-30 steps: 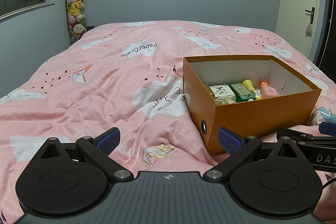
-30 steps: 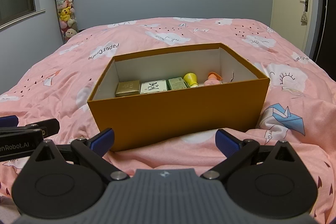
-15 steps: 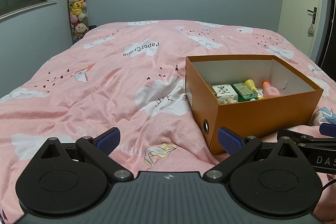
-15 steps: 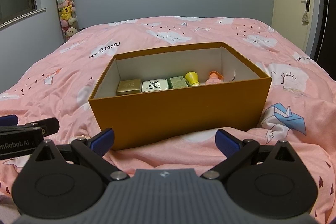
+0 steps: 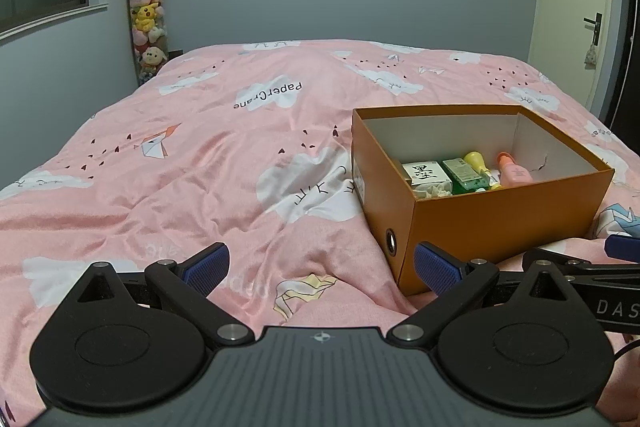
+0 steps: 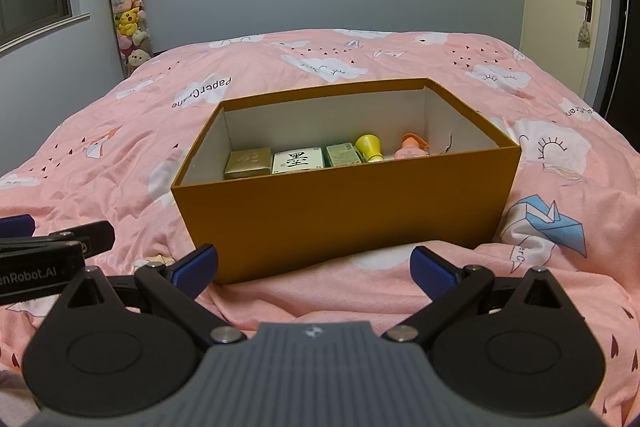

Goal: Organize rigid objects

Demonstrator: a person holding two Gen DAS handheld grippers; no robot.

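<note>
The orange cardboard box (image 6: 344,211) sits open-topped on the pink bedspread (image 5: 200,167), on the right part of the bed.

View differences:
- The right wrist view faces one long wall of the box. It alone shows the gold box (image 6: 248,163) at the left end of the row inside.
- The left wrist view sees the box from its left corner. It alone shows the short end wall with a metal-ringed hole (image 5: 390,239); the gold box is hidden behind that wall.
- Both views show the white carton with black characters (image 6: 298,160), the green carton (image 6: 342,155), the yellow bottle (image 6: 370,147) and the pink bottle (image 6: 412,150).

Grippers:
- Left gripper (image 5: 322,265): fingers spread wide, holding nothing, low over the bedspread beside the box corner.
- Right gripper (image 6: 314,265): fingers spread wide, holding nothing, just in front of the long wall.

Change from earlier frames: none in the box contents or gripper spread. In the left wrist view the box has drifted slightly right and down.

Orientation: in the right wrist view the long axis of the box runs left to right. The row of items follows that axis, while the cartons and bottles lie crosswise to it. The yellow bottle's wide end points toward the far wall.
</note>
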